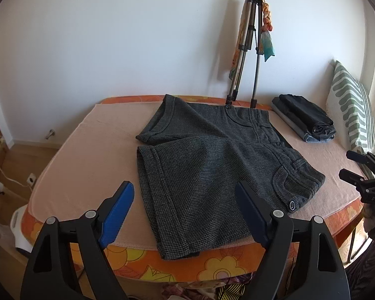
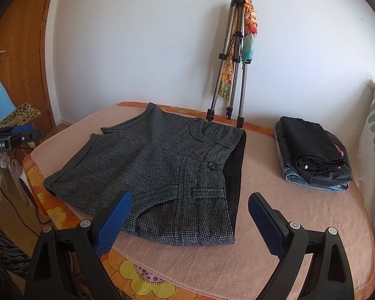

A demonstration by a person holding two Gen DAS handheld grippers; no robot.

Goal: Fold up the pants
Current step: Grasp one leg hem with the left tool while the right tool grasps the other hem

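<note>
Folding starts from the near edge of the bed, where the grey pants lie spread flat on the pink cover: leg hems toward the left edge, waistband toward the right, both legs side by side and one hem spilling slightly over the near edge.

At the left, the left gripper hovers over the near leg hem, its blue pads apart and empty; no cloth is pinched. It would do well to come down on the hem's near corner and take both layers, not the top one alone.

Further right, the right gripper hangs above the near waistband corner, jaws likewise wide and holding nothing. A bite just inside the corner, past the thick band seam, should hold better than one on the button.

With both corners caught, lifting together and carrying the near leg over the far one looks like the sensible fold. The wool-like cloth seems stiff enough to keep a crease. The folded stack near the right edge sits well clear.
</note>
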